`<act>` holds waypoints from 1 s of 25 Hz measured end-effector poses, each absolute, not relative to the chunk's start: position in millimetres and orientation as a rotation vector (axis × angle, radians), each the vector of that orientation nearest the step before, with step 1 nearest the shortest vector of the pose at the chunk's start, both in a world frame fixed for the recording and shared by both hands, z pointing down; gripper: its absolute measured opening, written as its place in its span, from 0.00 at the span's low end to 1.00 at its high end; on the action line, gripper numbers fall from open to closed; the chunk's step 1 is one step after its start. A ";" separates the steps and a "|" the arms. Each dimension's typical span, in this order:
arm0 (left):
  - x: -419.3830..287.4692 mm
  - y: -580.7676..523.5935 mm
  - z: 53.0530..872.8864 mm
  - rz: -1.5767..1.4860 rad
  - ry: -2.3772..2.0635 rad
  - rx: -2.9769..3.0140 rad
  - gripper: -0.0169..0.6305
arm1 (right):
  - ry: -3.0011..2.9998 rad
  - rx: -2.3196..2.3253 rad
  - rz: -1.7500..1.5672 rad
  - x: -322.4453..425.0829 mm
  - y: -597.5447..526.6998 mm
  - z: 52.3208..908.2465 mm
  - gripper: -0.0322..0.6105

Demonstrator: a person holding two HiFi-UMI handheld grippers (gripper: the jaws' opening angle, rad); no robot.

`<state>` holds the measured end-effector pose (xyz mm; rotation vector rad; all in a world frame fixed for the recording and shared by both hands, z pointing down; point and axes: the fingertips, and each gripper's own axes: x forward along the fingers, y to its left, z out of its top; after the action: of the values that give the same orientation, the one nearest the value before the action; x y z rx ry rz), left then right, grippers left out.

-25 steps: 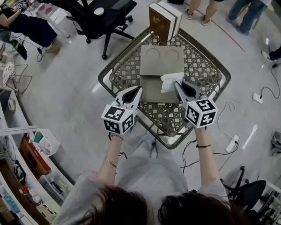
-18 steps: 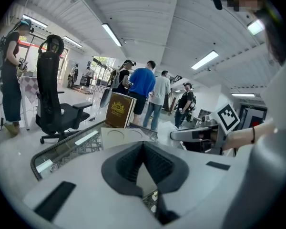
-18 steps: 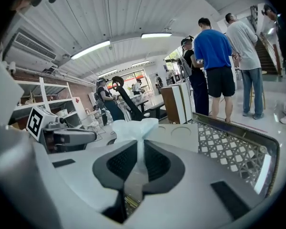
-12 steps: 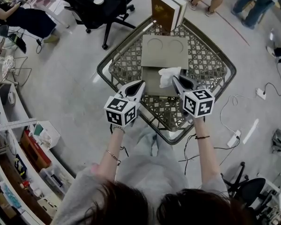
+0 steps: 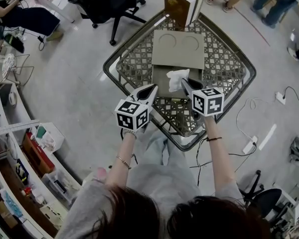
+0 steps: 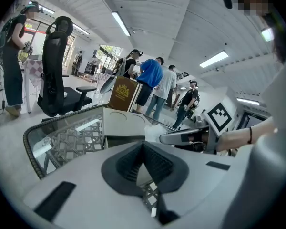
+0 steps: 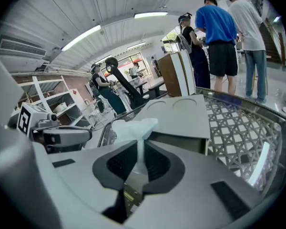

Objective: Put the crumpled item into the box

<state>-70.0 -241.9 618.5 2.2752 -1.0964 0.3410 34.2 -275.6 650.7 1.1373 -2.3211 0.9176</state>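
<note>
Head view: the bench (image 5: pixel 224 68) has a glass top over lattice, and a grey box (image 5: pixel 161 85) sits at its middle with its lid (image 5: pixel 178 49) folded back flat on the far side.
Crumpled item: white tissue-like wad (image 5: pixel 175 78), off the bench surface and seen over the right part of the open box.
Right claw (image 5: pixel 185 85): clamped on the wad. The right gripper view shows a thin white tail pinched between the pads, with the bulk of the wad bunched beyond the tips.
Left claw (image 5: pixel 148 91): tips together with nothing between them, just beside the box's near-left corner.
Governing relation: the wad projects forward from the right claw along the claw's own axis. The box cavity lies below it and a little to the left. Height above the cavity cannot be told.
Nearer hand: the right, which already carries the item.
Assessment: carry stage, with placement not yet done. The next move appears to be a short descent and release.
Risk: the wad could catch on the right wall of the box.
</note>
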 end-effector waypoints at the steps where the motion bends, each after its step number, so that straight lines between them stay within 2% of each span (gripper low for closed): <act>1: -70.0 -241.2 621.1 0.342 -1.096 2.266 0.05 | -2.308 1.128 0.924 33.5 -275.5 654.8 0.14; 25: -72.3 -230.1 650.4 0.336 -1.101 2.163 0.05 | -2.049 1.013 1.033 20.9 -279.9 718.6 0.14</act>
<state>-72.3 -230.1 650.4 2.1634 -1.1015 0.3360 20.9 -279.9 718.6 1.0126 -2.0494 1.0331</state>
